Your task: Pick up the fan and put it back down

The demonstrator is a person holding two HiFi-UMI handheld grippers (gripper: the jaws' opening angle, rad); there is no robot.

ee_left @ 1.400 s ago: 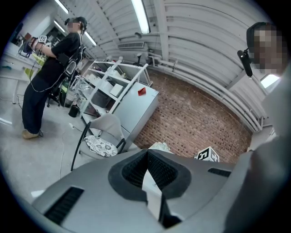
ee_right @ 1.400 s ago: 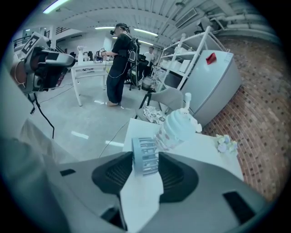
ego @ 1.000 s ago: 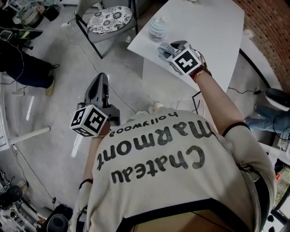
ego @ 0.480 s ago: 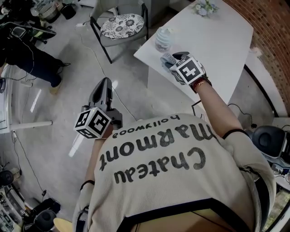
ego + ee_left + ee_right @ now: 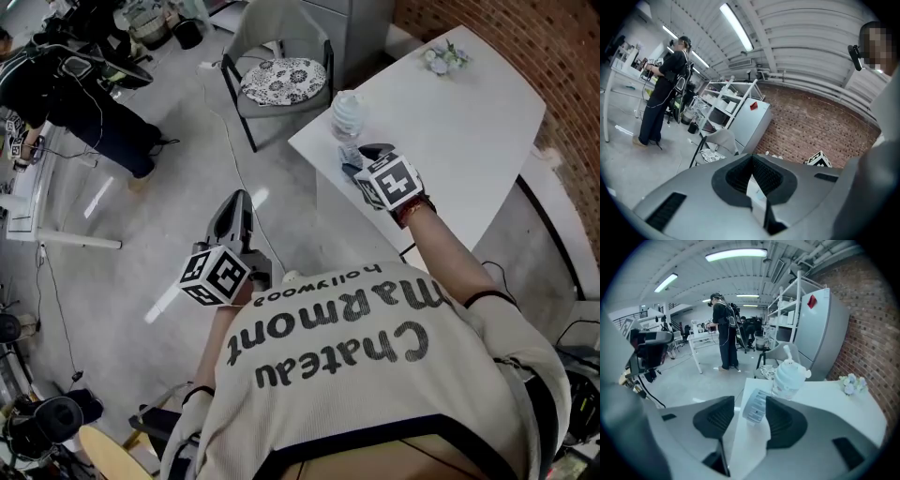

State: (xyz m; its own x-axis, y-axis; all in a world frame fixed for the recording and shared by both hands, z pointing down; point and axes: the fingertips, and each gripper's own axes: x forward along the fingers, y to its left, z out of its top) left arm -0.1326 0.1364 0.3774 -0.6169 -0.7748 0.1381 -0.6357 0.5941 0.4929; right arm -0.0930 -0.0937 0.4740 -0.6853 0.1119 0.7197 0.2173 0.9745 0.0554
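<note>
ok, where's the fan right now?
Right gripper view: the fan sits centre frame on the white table by its left edge, between the right gripper's jaws, which have just been opening, with the pale bottle just behind.

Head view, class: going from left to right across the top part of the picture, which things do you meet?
standing person → chair → bottle → flowers → brick wall
</note>
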